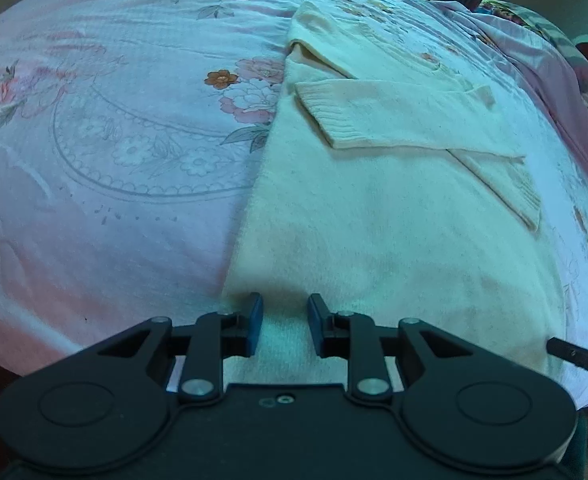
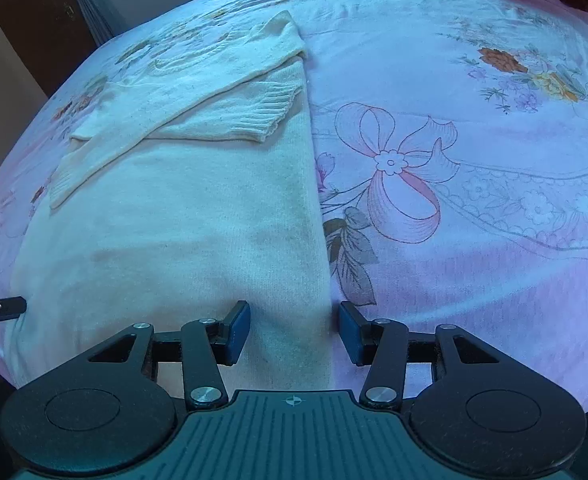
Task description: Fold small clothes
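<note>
A cream knitted sweater [image 1: 373, 220] lies flat on a pink flowered bedsheet [image 1: 94, 160], with both sleeves [image 1: 373, 120] folded across its chest. My left gripper [image 1: 282, 308] points down at the near hem by the sweater's left edge. Its jaws stand narrow, and a ridge of the knit fills the gap between the pads. In the right wrist view the same sweater [image 2: 174, 220] fills the left half. My right gripper [image 2: 294, 316] hangs over the hem at the sweater's right edge. That edge lies between its wide jaws, and the pads stand apart from the fabric.
The bedsheet [image 2: 473, 240] spreads wide to the right of the sweater, printed with a ribbon bow [image 2: 397, 160]. Crumpled pink bedding [image 1: 533, 52] lies along the far right edge in the left wrist view. A dark wooden door [image 2: 34, 20] stands beyond the bed.
</note>
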`<state>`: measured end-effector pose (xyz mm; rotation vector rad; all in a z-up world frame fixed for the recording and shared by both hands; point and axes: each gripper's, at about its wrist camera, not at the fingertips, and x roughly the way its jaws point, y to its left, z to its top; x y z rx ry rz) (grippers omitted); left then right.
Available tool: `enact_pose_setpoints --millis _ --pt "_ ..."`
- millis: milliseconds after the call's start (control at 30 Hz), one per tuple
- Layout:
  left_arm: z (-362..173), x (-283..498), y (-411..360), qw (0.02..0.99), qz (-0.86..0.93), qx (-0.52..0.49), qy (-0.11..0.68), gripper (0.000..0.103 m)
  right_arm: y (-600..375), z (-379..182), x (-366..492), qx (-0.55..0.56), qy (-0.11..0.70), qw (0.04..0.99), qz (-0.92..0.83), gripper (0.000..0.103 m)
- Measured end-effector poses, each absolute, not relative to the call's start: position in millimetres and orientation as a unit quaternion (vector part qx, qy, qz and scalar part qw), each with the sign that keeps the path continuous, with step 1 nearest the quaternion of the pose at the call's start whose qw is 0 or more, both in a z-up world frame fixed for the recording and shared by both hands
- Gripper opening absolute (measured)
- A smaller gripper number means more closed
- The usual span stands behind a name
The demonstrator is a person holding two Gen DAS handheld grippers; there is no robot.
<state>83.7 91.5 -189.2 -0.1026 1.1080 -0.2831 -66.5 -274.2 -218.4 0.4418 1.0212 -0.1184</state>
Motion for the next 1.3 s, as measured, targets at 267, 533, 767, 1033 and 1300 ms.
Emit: enact_pose_setpoints --millis 267,533,767,1033,1300 --pt "-187.0 74.5 82.7 0.847 -0.136 -0.01 0.514 0.023 -270.3 -213.9 -62.6 0.202 0.477 0.854 -0.052 0.044" --pt "-188.5 76.1 76.9 0.84 -0.15 -0.001 0.522 0.057 -277.5 -213.8 -64.7 0.216 0.476 0.85 -0.06 0.044" --pt "-189.9 56.7 68.4 0.845 -0.161 0.036 0.509 0.064 -284.3 -213.7 -70.8 0.221 0.477 0.848 -0.063 0.044" --pt "-189.4 55.1 84.5 0.841 -0.164 0.02 0.516 0.013 -284.7 -215.9 -72.5 0.236 0.492 0.837 -0.044 0.044" --pt "-188.9 50.0 91.4 0.827 -0.184 0.006 0.531 0.002 -273.1 -217.1 -75.6 0.228 0.508 0.831 -0.013 0.039"
